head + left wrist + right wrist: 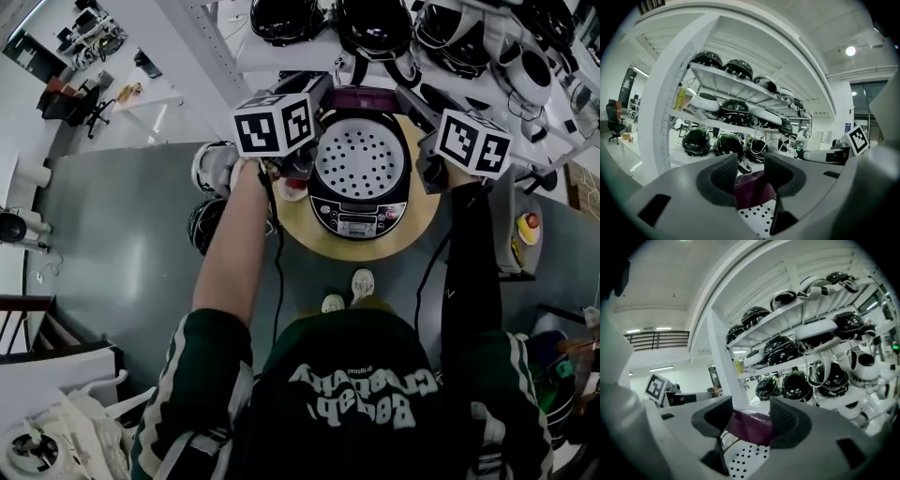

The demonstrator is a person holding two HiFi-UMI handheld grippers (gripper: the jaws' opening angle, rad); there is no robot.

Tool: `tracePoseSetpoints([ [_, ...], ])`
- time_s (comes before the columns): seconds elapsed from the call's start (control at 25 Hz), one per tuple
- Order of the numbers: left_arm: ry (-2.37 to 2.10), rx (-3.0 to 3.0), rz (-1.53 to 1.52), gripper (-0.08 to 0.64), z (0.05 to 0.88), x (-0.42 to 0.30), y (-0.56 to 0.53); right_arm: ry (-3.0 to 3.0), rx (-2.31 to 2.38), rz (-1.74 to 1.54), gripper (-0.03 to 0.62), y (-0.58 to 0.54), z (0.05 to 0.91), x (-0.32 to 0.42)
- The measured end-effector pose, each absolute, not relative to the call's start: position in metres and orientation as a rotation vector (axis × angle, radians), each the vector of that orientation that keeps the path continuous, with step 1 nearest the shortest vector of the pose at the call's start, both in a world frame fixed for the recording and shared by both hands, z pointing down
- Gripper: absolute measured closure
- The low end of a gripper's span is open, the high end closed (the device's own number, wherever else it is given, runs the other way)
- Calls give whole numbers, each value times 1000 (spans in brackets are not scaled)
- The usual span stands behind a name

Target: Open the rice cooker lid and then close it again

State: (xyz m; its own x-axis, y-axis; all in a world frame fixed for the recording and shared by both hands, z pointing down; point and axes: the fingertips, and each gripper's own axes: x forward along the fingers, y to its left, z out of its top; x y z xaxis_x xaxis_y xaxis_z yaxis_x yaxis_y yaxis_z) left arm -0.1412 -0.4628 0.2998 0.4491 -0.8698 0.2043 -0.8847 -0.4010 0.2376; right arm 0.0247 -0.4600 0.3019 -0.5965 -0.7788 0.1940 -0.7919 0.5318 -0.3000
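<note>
Cooker: rice cooker sits on a round wooden table, control panel facing the person.
Top: white perforated disc faces up inside a dark ring; purple part sits at its far edge.
Lid state: can't tell for sure whether the purple part is the lid swung up.
Left gripper: left gripper is at the cooker's left side, jaws apart by a moderate gap, pads pressing on nothing. Its own view shows the purple part through the gap, beyond the tips, with the perforated disc below.
Right gripper: right gripper is at the cooker's right side, jaws spread wide, gripping nothing. Same sight line: purple part in the gap, dotted disc underneath.
Contact: no view shows either gripper touching the cooker.
Markers: a marker cube tops the left gripper, another sits on the right; each gripper view catches the other's cube off to the side.
Background: white rack behind the table, shelves full of black helmets.
Floor: grey, two more helmets lie left of the table; person's shoes are at the table's near edge.
</note>
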Motion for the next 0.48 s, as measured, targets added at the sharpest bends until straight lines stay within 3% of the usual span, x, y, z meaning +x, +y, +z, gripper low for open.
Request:
tracePoseSetpoints([
  [0.16,-1487,2405,118,377,315,-133,-444,-2684,1375,587,369,-436,317,26],
  [0.32,-1466,2399,148,374,334,-129,-423,-2647,1302,566,448,-410,333,19],
  [0.48,-1464,2398,189,373,351,-127,-405,-2601,1299,553,449,-391,349,19],
])
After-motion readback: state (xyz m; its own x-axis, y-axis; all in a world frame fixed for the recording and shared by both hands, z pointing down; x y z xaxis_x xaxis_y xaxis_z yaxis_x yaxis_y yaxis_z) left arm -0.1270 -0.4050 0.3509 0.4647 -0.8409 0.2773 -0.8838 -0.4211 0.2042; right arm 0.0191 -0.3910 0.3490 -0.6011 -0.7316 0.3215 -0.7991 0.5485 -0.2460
